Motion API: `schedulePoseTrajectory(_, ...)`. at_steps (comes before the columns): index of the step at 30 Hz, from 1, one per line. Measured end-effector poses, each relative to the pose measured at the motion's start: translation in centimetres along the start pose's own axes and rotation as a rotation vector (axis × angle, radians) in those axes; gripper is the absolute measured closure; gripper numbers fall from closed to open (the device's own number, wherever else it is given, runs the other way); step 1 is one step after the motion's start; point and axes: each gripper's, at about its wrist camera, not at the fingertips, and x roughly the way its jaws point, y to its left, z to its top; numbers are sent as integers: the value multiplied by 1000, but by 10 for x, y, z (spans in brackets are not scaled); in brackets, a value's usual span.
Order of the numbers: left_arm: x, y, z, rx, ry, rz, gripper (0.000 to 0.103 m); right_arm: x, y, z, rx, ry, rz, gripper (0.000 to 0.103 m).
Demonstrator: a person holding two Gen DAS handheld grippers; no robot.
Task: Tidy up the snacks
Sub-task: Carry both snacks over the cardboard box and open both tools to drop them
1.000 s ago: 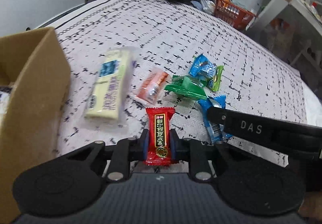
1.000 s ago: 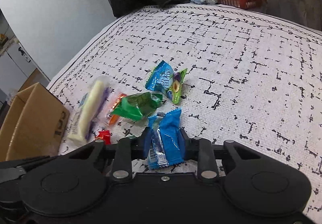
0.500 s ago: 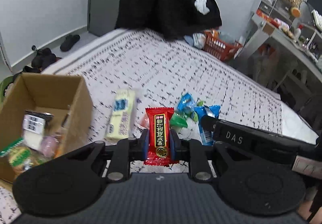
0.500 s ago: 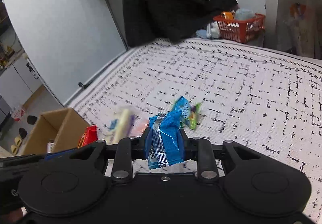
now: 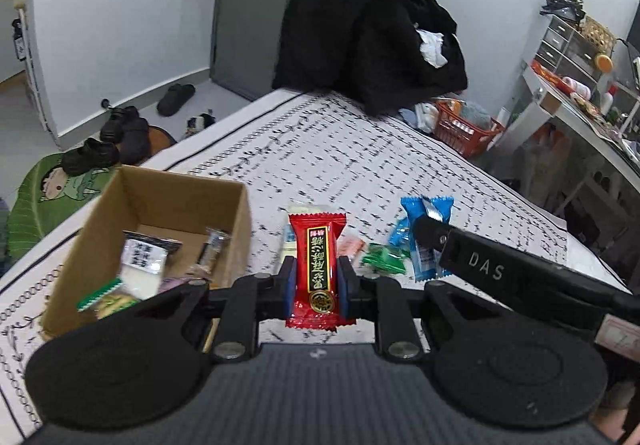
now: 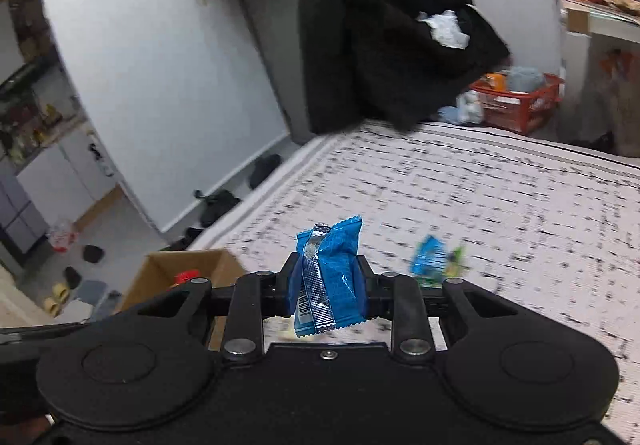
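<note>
The left gripper [image 5: 317, 282] has its two blue-padded fingers pressed against the sides of a red snack packet [image 5: 318, 269], a glossy, flat rectangle with crimped ends and a black-and-gold label running down its middle; the packet stands upright and is lifted above the bed. The right gripper [image 6: 327, 285] pinches a blue snack packet [image 6: 329, 277] the same way, a crinkly foil pouch with a silvery seam down its back and a sawtooth top edge, held upright in the air. In the left wrist view the right gripper's black arm reaches in from the right with that blue packet at its tip. To the left of the red packet sits an open cardboard box [image 5: 236, 221] of plain brown corrugated board, with several wrapped snacks lying inside. Behind the red packet, on the white bedcover [image 5: 360, 165] with its black broken-line print, lie more loose snacks: a pale yellow bar partly hidden, a pink wrapper [image 5: 351, 246], a green wrapper [image 5: 384, 259] and a small blue one. Farther back a heap of black clothing [image 5: 372, 41] rests at the bed's far end, beside a red plastic basket [image 5: 466, 133].
</note>
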Motion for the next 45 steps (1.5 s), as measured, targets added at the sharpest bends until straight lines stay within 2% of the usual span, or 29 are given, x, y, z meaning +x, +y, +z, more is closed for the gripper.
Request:
schedulePoseTrajectory(9,-11,33,3,-63,-17,31,83,6,43,-5,-63,5,64,76)
schedulePoseTrajectory(15,-3,59,8,-83,-2,75,83,14,65,-8,-82,6,79,76)
schedulePoseTrajectory(19,4,81,13,-119,-3,72,83,24,75,-11,-93,21,72,76)
schedulePoseTrajectory(29,35,130,26,-200,16,108,83,46,82,-12,-65,34,76,76)
schedulePoseTrajectory(33,46,142,25,-234,19,102,83,54,83,-11,-53,18,89,76)
schedulePoseTrajectory(37,61,148,27,-241,37,81,83,66,84,-13,-43,38,88,76)
schedulePoseTrajectory(40,64,153,28,-262,7,53,81,71,87,-14,-49,42,90,76)
schedulePoseTrajectory(45,65,161,27,-302,-45,75,76,81,91,-15,-65,49,94,76)
